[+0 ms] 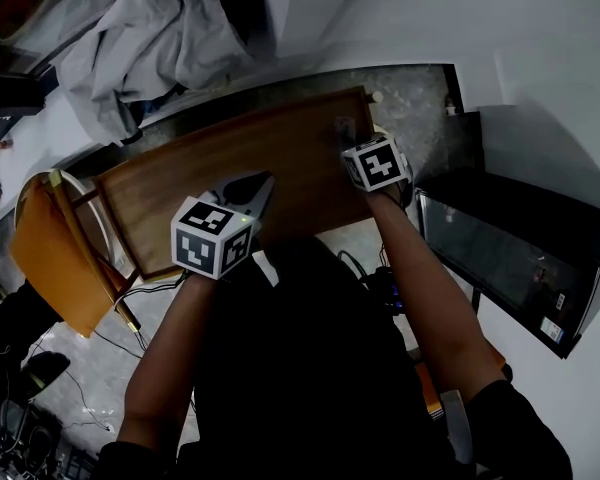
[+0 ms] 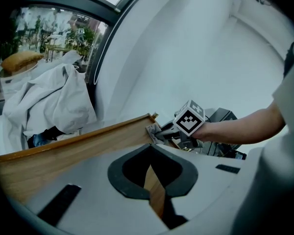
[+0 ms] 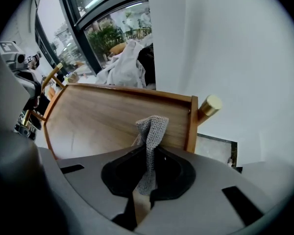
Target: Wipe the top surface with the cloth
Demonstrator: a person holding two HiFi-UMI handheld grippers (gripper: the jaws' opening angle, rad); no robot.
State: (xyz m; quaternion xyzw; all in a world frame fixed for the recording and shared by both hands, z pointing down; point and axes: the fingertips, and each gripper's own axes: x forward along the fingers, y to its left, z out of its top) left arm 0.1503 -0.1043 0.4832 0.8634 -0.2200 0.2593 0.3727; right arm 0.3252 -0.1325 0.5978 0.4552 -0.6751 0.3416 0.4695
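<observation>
One cloth [image 3: 152, 129], pinched by right gripper's [image 3: 148, 153] fingers, juts lengthwise past their tips; left gripper's [image 2: 151, 153] closed, empty.

A crumpled pale sheet [image 1: 150, 43] lay heaped well beyond the left hand-held gripper [image 1: 263, 184]. An orange chair [image 1: 50, 253] stood off to that gripper's left, with cables [image 1: 110, 353] below it. Right of the right hand-held gripper [image 1: 344, 128] was a dark glossy panel [image 1: 510, 258], and a brass knob [image 3: 209, 104] stuck out just ahead.
</observation>
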